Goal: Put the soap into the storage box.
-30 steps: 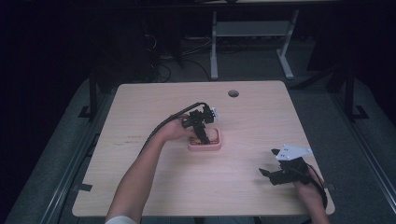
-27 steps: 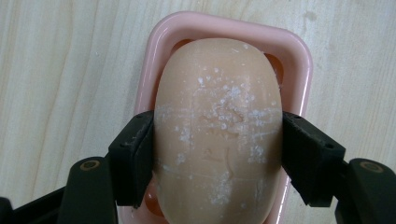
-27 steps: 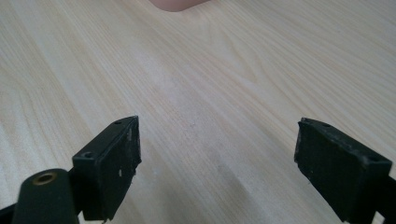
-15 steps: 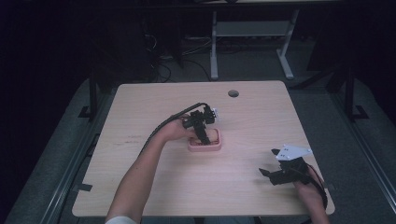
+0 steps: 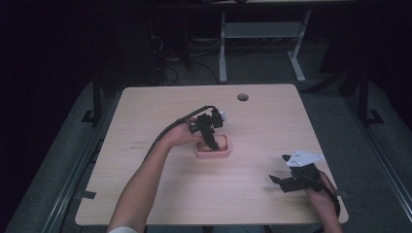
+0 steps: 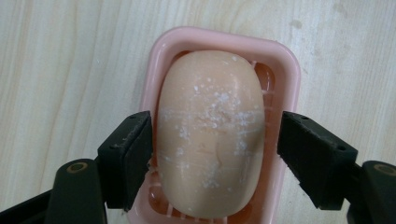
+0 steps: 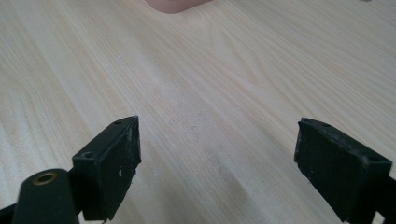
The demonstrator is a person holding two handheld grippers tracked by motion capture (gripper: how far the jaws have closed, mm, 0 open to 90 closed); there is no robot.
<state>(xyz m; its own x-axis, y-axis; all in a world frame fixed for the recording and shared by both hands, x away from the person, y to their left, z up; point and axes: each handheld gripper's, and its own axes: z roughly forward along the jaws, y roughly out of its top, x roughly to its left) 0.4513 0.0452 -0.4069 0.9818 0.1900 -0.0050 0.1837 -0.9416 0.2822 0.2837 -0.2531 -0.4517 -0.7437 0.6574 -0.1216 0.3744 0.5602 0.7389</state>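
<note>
Left gripper point(image 6: 212, 154): jaws wide, straddling soap point(image 6: 210, 135) at 9 and 3 o'clock, left pad touching, right apart | soap lies in pink dish point(image 6: 289, 70), table centre | advice: centre, close evenly on flanks, clear dish rim | right gripper point(image 7: 217, 163): jaws wide, empty, at 4 o'clock over table point(image 5: 145, 107)

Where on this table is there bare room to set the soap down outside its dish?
The table is bare along its far edge up to the round hole, down its left side, and between the pink dish and the right gripper. It is crowded at the middle, where the left gripper straddles the soap.
</note>
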